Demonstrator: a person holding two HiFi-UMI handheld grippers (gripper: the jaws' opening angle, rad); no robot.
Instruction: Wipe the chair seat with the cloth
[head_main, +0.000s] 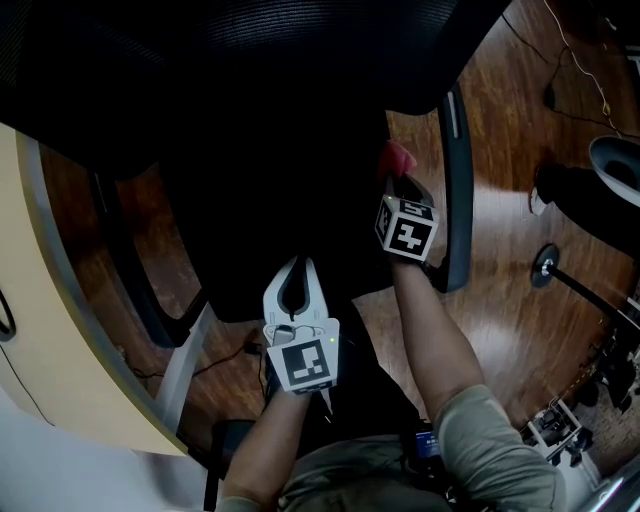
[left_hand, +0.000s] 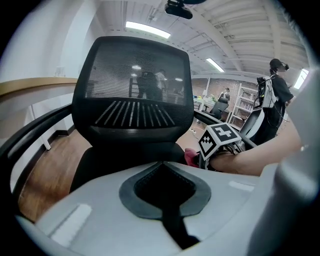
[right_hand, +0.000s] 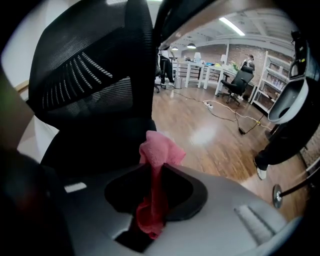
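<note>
Nearest, the left gripper (head_main: 297, 275) hangs over the front edge of the black chair seat (head_main: 260, 230), jaws pressed together on nothing. Farther on, the right gripper (right_hand: 156, 169) pinches the pink cloth (right_hand: 160, 150), which bunches out past its tips at the seat's right side, near the armrest (head_main: 457, 190).

The left gripper (head_main: 297, 268) hung over the front edge of the chair seat (head_main: 270, 200). The right gripper (head_main: 396, 178), with the cloth (head_main: 396, 156) between its jaws, was over the seat's right side, just inside the armrest (head_main: 458, 170). A desk (head_main: 50, 330) stood left of the seat.
</note>
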